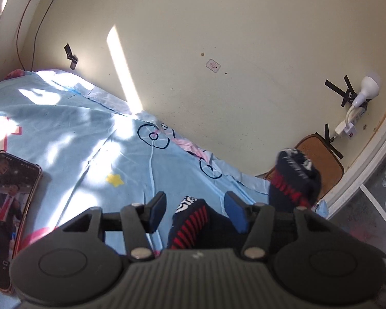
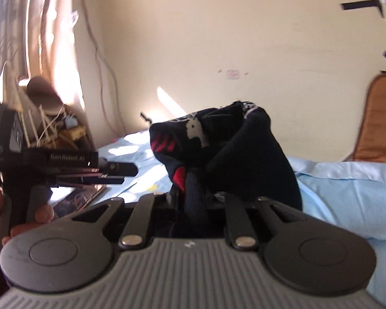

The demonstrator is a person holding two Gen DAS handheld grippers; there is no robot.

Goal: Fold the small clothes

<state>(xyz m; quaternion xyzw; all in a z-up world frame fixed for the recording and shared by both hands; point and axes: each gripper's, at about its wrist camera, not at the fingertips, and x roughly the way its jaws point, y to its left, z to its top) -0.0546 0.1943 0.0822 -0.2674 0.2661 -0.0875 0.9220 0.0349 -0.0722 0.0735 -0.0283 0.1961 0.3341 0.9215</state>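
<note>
A navy sock point(image 1: 190, 221) with red stripes and a white pattern lies on the light blue bed sheet point(image 1: 90, 141), between the fingers of my left gripper point(image 1: 196, 212). Its blue pads stand apart and do not press on the sock. At the right of the left wrist view, more fabric of the same pattern point(image 1: 293, 180) is lifted off the bed and blurred; I cannot tell whether it is the same sock. In the right wrist view my right gripper point(image 2: 193, 195) is shut on the navy sock point(image 2: 231, 149), which bunches over its fingertips and hides them. A hand point(image 2: 38, 213) holds the left gripper point(image 2: 126, 175) at the left.
A phone point(image 1: 7, 206) with a lit screen lies on the sheet at the left. A wall point(image 1: 218, 38) runs along the far side of the bed. A brown chair point(image 1: 321, 159) stands past the bed's corner, under a taped bulb and plug point(image 1: 365, 90). Curtain and clutter point(image 2: 51, 118) are at the left.
</note>
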